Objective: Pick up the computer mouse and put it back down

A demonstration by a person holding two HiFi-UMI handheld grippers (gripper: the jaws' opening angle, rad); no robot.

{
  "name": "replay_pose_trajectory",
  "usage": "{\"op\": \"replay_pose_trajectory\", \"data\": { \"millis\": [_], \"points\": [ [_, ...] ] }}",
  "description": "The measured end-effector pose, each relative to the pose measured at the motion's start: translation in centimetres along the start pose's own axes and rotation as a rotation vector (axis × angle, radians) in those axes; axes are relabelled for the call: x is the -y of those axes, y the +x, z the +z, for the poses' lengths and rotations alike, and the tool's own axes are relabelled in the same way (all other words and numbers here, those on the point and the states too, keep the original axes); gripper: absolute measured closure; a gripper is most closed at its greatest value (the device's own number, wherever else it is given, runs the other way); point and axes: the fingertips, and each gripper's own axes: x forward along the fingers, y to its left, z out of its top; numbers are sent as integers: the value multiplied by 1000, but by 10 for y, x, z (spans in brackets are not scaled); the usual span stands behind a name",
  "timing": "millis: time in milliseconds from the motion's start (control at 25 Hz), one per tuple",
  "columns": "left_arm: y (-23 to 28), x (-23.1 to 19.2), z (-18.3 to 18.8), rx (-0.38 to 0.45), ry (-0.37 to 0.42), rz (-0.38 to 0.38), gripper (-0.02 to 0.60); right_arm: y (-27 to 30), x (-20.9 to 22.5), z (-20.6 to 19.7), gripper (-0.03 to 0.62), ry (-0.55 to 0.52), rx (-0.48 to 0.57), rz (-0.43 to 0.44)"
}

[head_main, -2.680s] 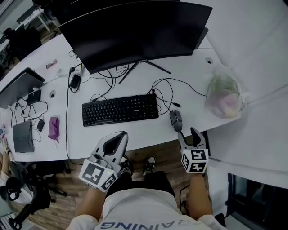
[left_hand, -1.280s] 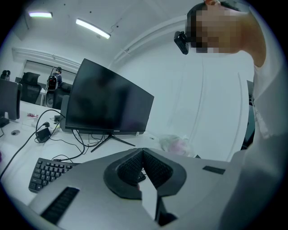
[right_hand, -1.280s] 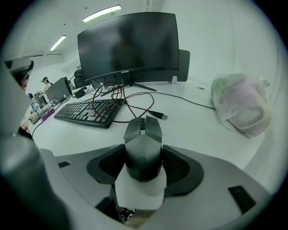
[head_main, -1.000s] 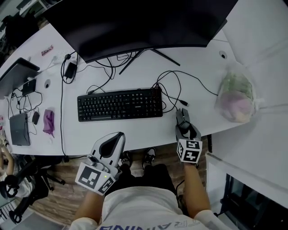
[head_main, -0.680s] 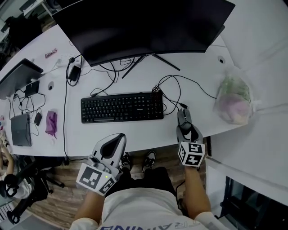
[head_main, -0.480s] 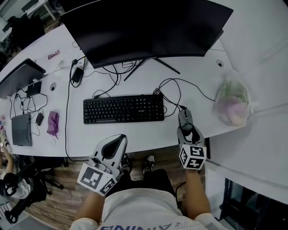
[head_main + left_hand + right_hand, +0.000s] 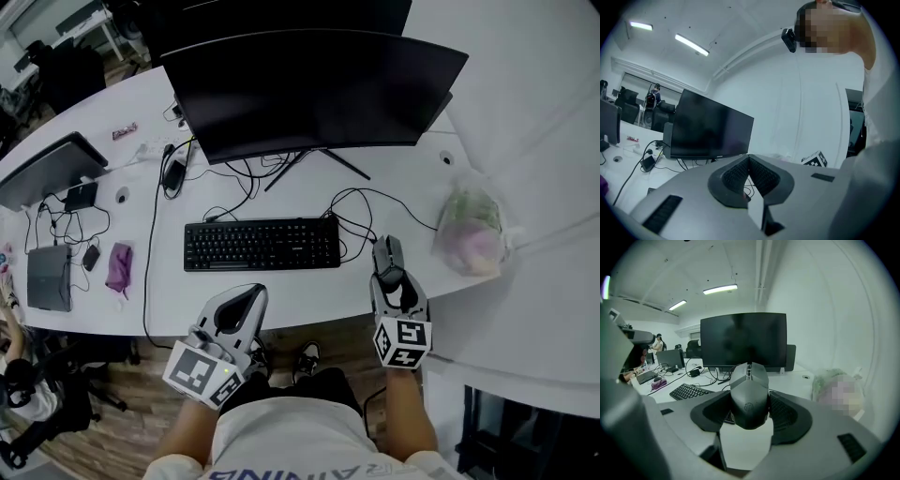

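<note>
The right gripper (image 7: 390,277) was clamped on the mouse (image 7: 749,394) — its 2 jaws pressed against the mouse's sides, at the near edge of the desk (image 7: 300,291), just right of the keyboard (image 7: 262,244). The left gripper (image 7: 239,305) — jaws together, empty — was well left of the mouse.
</note>
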Motion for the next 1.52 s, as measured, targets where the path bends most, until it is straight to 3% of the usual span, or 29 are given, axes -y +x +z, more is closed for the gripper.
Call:
{"op": "replay_pose_trajectory", "data": {
  "millis": [800,1520],
  "points": [
    [-30,-2,57,118,55,-27,574,-58,-11,115,324,-22,261,-43],
    [-47,-11,106,224,138,-38,574,-108,-39,187,324,-53,450,-34]
  ]
}}
